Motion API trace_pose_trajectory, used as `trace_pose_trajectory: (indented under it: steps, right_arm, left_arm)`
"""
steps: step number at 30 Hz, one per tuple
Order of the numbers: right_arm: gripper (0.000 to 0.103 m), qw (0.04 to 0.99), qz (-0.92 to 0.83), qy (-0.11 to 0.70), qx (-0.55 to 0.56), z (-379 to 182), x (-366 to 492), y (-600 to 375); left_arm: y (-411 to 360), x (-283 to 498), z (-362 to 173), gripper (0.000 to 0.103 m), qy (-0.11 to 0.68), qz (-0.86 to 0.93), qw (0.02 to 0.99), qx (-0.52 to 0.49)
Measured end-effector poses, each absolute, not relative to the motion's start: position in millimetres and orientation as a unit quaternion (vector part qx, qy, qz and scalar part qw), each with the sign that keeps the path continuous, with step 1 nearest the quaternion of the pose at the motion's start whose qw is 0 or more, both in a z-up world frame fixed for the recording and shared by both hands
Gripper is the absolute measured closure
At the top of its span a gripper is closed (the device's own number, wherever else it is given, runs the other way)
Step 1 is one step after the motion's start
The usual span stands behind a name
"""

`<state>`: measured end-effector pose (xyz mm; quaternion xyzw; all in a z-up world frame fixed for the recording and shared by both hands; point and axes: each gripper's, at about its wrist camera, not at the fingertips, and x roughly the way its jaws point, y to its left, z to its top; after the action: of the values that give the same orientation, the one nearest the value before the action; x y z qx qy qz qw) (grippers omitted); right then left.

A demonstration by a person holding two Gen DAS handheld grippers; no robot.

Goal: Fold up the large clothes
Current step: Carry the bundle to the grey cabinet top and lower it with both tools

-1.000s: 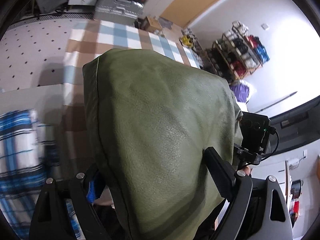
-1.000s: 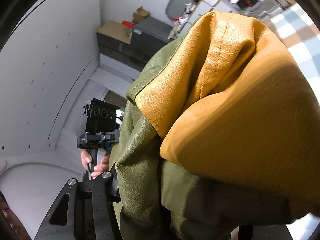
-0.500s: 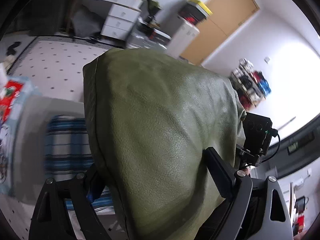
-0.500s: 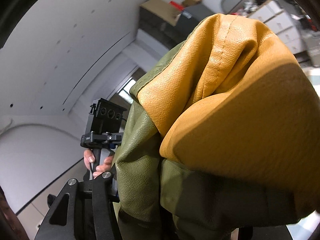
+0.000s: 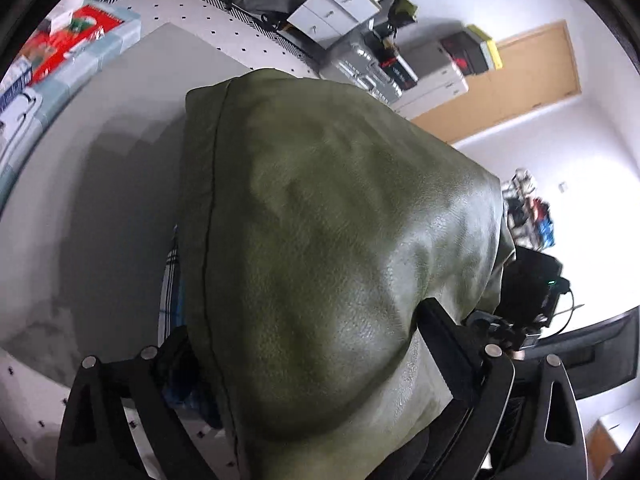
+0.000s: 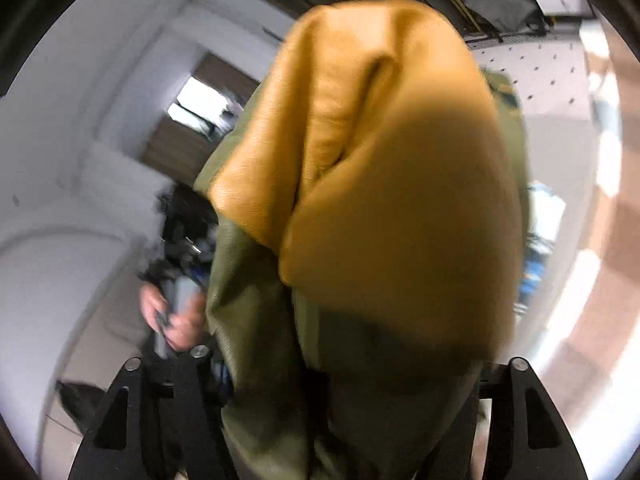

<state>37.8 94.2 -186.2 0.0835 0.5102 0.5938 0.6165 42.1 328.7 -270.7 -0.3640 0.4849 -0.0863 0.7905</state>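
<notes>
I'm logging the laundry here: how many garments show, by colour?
Olive-green leather garment with mustard-yellow panel: 1, clamped by the left gripper and the right gripper.
Blue-and-white plaid cloth: 1, mostly hidden.
Total: 2

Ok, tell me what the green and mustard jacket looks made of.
The jacket looks like leather or faux leather. The green side shows a fine pebbled grain, a soft sheen and a stitched seam. The mustard side has the same grain in soft folds. Real or imitation, I cannot tell.

Both wrist cameras sit close behind the same jacket [image 5: 340,260], facing opposite sides
</notes>
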Motion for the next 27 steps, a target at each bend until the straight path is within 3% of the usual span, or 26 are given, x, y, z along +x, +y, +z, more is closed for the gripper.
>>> trace_pose_trajectory:
  steps: [7, 13, 17, 21, 23, 25, 27]
  right_arm:
    - [0.03, 0.707, 0.526, 0.471, -0.053, -143, 58, 51]
    - [0.03, 0.782, 0.483, 0.394, -0.017, -69, 68, 64]
    - [0.03, 0.735, 0.512, 0.445, -0.009, -72, 71, 137]
    - [0.032, 0.726, 0.477, 0.495, -0.003, -92, 100, 188]
    - [0.041, 0.715, 0.47, 0.518, 0.008, -101, 105, 205]
    - [0.069, 0.691, 0.492, 0.529, 0.025, -101, 115, 215]
    - [0.081, 0.663, 0.551, 0.501, 0.071, -84, 123, 213]
  left_arm:
    - [332, 46, -261, 0.009, 0.479, -0.056, 0.811, -0.33]
    - [348, 12, -224, 0.009, 0.414, -0.024, 0.842, -0.346]
    - [309, 10, -203, 0.008, 0.388, -0.005, 0.884, -0.261]
    - [270, 38, -221, 0.008, 0.406, 0.023, 0.898, -0.169]
    - [246, 58, -241, 0.009, 0.429, 0.032, 0.895, -0.117]
    - [232, 69, -256, 0.008, 0.434, 0.076, 0.897, -0.041]
    - [223, 74, -262, 0.008, 0.429, 0.074, 0.9, -0.016]
